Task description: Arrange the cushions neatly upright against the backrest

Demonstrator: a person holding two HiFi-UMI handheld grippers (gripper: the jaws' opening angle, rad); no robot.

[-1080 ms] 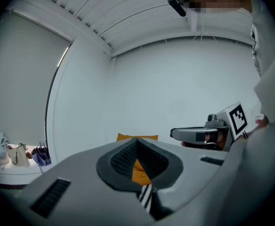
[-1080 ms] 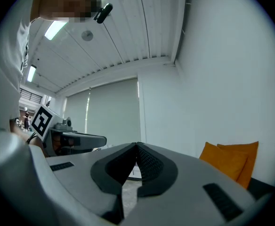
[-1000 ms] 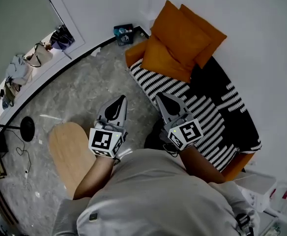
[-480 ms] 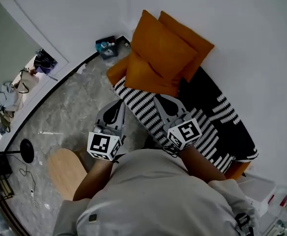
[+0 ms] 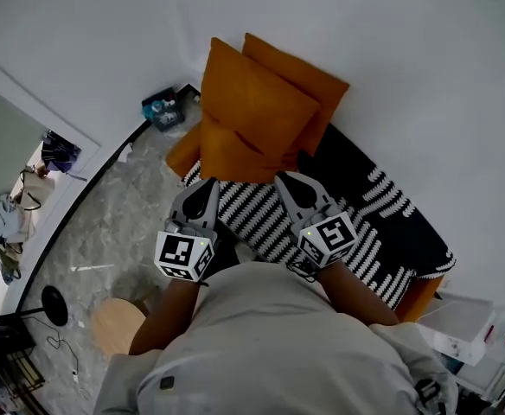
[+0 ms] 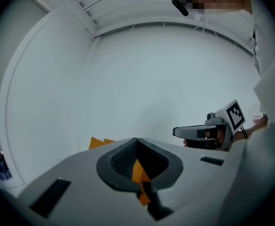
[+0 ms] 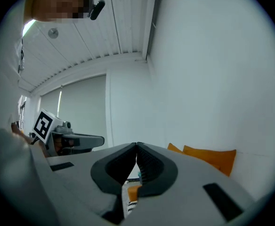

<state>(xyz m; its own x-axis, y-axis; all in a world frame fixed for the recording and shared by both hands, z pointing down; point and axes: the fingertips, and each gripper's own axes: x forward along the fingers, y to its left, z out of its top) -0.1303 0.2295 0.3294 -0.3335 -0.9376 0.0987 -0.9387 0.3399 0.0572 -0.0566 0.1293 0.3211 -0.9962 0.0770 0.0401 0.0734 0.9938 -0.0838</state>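
Observation:
Two orange cushions [image 5: 257, 98] lean stacked against the white wall at the far left end of an orange sofa [image 5: 418, 296]; a third, smaller orange cushion [image 5: 226, 158] lies in front of them. A black-and-white striped throw [image 5: 356, 223] covers the seat. My left gripper [image 5: 207, 186] is shut and empty, its tips at the sofa's front edge just below the cushions. My right gripper [image 5: 285, 180] is shut and empty over the striped throw, close to the lower cushion. Orange cushion tops [image 6: 100, 142] [image 7: 210, 157] show past the shut jaws in both gripper views.
A blue box [image 5: 162, 109] stands on the floor by the wall beside the sofa's left end. A round wooden stool [image 5: 118, 327] sits on the grey floor at lower left. A black lamp base [image 5: 55, 304] and cables lie further left. White boxes [image 5: 460, 327] stand at the right.
Both grippers, shut throughout, have come closer to the sofa: from over the floor to its front edge and the striped throw. The cushions have not moved.

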